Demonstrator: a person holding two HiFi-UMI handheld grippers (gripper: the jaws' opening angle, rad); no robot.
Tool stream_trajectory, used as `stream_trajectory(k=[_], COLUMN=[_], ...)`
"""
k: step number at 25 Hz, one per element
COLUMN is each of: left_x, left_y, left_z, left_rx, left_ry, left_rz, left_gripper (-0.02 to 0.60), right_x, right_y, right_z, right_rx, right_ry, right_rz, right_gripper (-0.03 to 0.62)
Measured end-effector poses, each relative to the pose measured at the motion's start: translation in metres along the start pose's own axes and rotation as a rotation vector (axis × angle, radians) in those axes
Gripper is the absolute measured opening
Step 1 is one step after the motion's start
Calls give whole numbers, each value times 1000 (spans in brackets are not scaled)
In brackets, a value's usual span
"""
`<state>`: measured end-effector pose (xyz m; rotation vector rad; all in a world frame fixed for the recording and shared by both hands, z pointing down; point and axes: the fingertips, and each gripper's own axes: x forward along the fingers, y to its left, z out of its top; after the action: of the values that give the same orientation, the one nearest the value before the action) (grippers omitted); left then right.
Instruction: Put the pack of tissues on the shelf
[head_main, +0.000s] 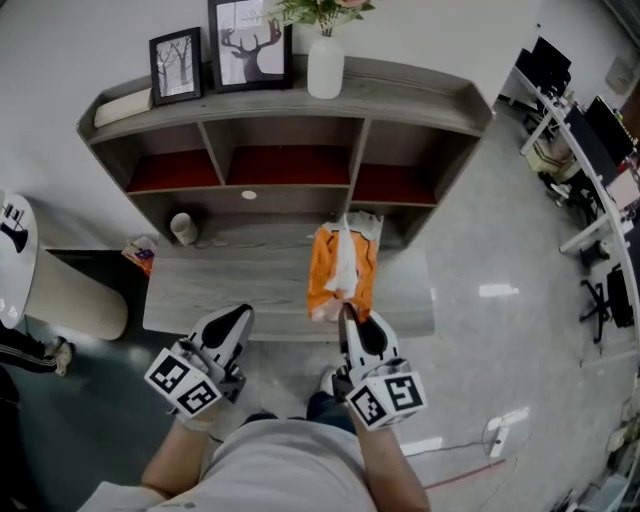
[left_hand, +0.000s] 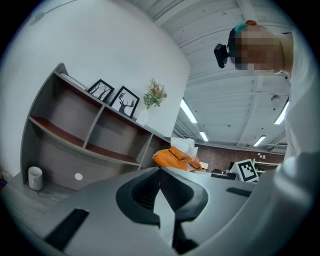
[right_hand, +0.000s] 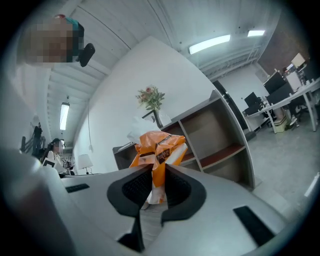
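Note:
The pack of tissues is orange with white tissue sticking out of its top. It hangs over the grey lower board of the shelf unit, in front of the right-hand compartments. My right gripper is shut on the pack's near end; in the right gripper view the orange wrapper rises from between the pads of that gripper. My left gripper hovers at the board's front edge, left of the pack. It is shut with nothing in it, and in its view the pack shows beyond the jaws.
Two framed pictures and a white vase stand on the shelf's top. A white cup sits at the lower board's back left, a small packet by its left end. Office desks line the right.

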<state>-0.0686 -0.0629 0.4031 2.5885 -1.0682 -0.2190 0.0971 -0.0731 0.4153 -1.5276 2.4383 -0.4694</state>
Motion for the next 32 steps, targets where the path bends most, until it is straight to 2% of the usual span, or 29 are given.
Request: stream_trajectory(k=[8,13,18,24,32], left_x=[58,72,82,91,84], left_y=[-9,-3,7,33,60], left_z=[6,5,14,30,34], left_rx=[18,15,18,29,35], left_ry=[-18,-22,-29,-38,-42], left_rz=[100,147,161,176,219], left_gripper=[15,15,15,15,15], right_x=[34,63,95,139,197], right_y=[-48,-57,-58,-64,-94], right_z=[28,33,39,38,20], right_rx=[6,-12,-15,-21,-18], right_ry=[39,53,58,63,113], right_rz=[114,173,199,189,98], right_gripper=[52,52,52,52,52])
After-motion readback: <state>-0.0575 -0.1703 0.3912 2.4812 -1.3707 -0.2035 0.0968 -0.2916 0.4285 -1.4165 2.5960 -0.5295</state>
